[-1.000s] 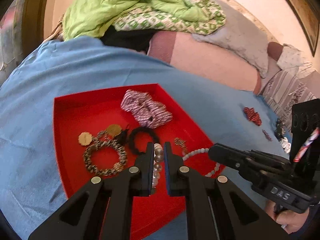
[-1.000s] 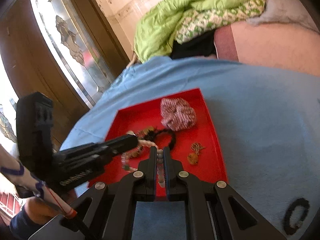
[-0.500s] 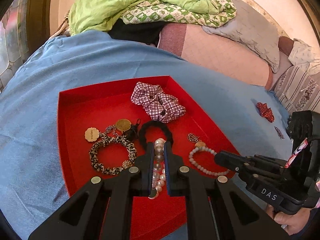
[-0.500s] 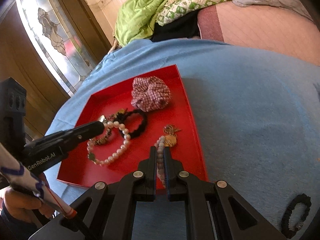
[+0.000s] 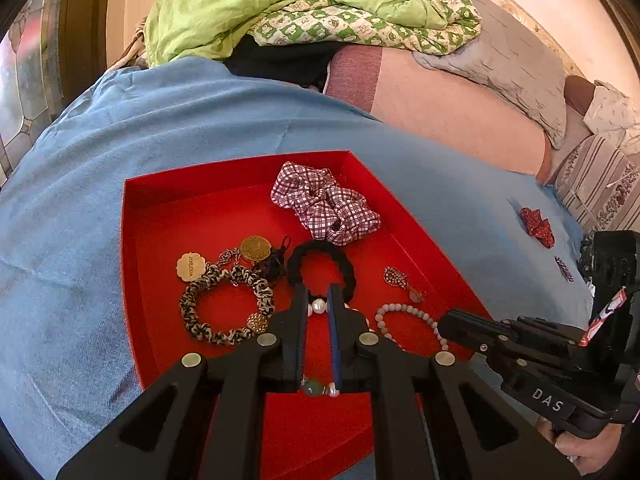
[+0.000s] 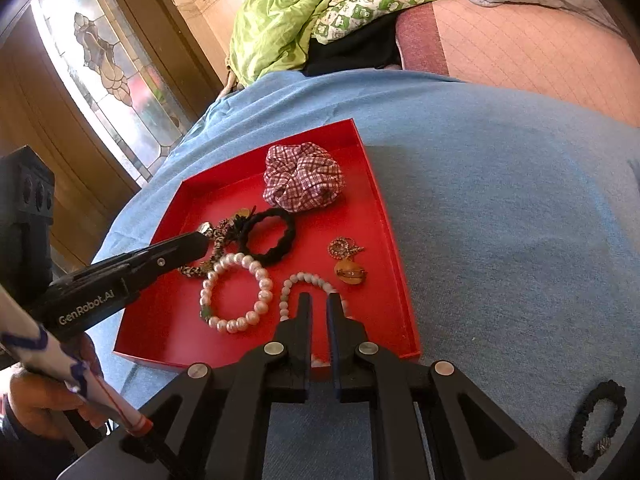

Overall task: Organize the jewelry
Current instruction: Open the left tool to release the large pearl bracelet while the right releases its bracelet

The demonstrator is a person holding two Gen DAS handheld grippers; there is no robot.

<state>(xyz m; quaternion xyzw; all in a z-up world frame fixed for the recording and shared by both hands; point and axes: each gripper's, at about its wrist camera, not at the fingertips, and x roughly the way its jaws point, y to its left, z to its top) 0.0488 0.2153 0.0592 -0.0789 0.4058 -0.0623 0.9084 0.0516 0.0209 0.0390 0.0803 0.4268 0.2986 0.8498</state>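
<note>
A red tray [image 5: 168, 216] [image 6: 396, 240] lies on the blue cloth. In it are a plaid scrunchie [image 5: 324, 204] [image 6: 304, 182], a black hair tie [image 5: 320, 266] [image 6: 268, 240], a leopard bracelet [image 5: 224, 308], gold charms [image 5: 256, 248], a brooch [image 6: 346, 248], a pearl bracelet [image 6: 236, 292] and a pale bead bracelet [image 5: 408, 316] [image 6: 308, 280]. My left gripper [image 5: 318, 294] is slightly open above the pearl bracelet, which lies flat. My right gripper [image 6: 318, 302] is slightly open over the pale bead bracelet.
On the cloth outside the tray lie a black scrunchie [image 6: 596, 424], a red bow [image 5: 538, 222] and a small patterned piece [image 5: 564, 270]. A green quilt [image 5: 304, 4] and pillows are piled at the back. A stained-glass door [image 6: 104, 64] stands at left.
Both grippers opened a little. The pearl bracelet dropped from my left gripper and the pale bead bracelet from my right one; both now lie in the tray.
</note>
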